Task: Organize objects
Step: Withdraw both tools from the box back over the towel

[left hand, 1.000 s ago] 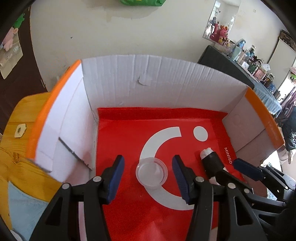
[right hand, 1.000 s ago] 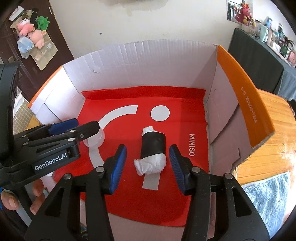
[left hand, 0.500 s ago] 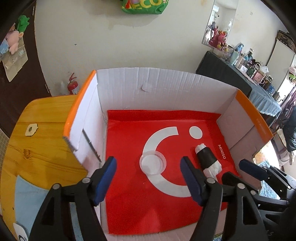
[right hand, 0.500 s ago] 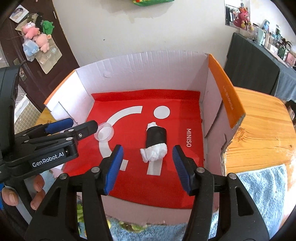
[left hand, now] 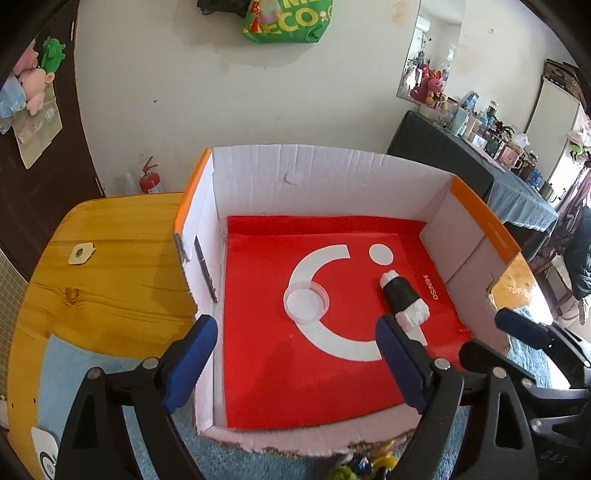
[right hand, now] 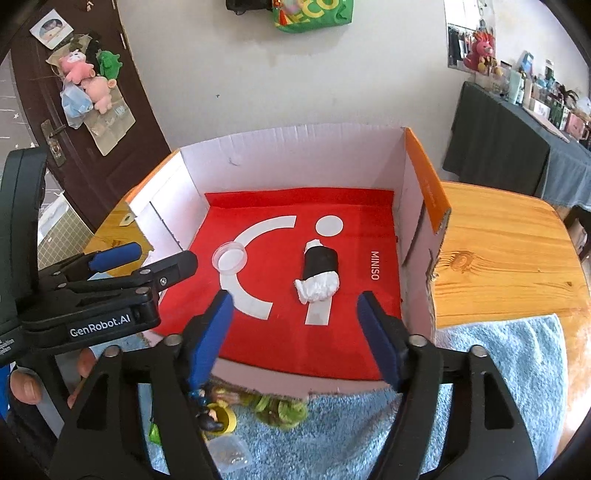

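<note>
Cardboard box (right hand: 295, 155) holds clear lid (right hand: 229, 257), wrapped roll (right hand: 320, 271); left gripper (left hand: 295, 360), right gripper (right hand: 295, 336) spread, empty; risk: clipping near wall.

A wooden table (right hand: 498, 251) carries a cardboard box (right hand: 295, 155) and blue towel (right hand: 498, 354).

I see a round wooden table (left hand: 110, 266) with a blue towel (right hand: 498, 387) spread on it. A green bag (left hand: 288, 20) hangs on the white wall, a red fire extinguisher (left hand: 149, 181) stands below, and plush toys (right hand: 86, 79) hang on the dark door.
</note>
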Demonstrator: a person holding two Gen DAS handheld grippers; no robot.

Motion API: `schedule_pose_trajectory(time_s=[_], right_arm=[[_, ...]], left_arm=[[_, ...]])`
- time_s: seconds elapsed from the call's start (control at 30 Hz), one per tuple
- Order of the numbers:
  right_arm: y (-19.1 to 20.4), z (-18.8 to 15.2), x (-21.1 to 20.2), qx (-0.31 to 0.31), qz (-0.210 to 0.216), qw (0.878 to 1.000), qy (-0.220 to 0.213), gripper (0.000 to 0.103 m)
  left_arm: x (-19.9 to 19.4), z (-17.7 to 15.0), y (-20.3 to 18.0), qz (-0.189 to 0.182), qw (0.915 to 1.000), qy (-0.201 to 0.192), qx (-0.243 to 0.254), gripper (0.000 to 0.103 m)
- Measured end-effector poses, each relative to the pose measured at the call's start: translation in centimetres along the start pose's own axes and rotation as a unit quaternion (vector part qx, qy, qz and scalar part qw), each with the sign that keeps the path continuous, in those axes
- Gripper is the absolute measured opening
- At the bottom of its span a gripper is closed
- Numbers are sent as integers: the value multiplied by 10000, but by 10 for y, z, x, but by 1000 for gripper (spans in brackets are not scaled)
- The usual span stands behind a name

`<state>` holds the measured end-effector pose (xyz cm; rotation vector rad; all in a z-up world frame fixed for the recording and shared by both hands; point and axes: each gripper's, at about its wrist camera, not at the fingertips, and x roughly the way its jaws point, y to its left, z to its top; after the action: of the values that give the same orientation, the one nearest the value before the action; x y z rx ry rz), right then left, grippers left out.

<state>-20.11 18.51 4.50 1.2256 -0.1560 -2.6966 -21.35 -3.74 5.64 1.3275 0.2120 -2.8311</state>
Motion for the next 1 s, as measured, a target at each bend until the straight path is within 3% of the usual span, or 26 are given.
schedule_pose_trajectory(time_s=[0.13,0.3,0.4,0.87,1.0], right_arm=[[3,-5,-10,-29,21,10000,-65,72],[5,-14,-20,-24,31,9999,-114,73],[5,-18,-24,-4,34,9999,-128,80],[6,-45,-43,56,12,9998,-184,87],[6,-52,-47,70,25,9998,-202,94]], left_arm=[[-7,-7,-1,55,9999,-97,44,97],[-17,-15,-2,20,9998,-208,76,98],[-23,-21,-1,23,9996,-261,68,102],[-40,-47,-2,-11,9996,-265,105,103],[-43,-56,-3,5,9996,-242,115,103]])
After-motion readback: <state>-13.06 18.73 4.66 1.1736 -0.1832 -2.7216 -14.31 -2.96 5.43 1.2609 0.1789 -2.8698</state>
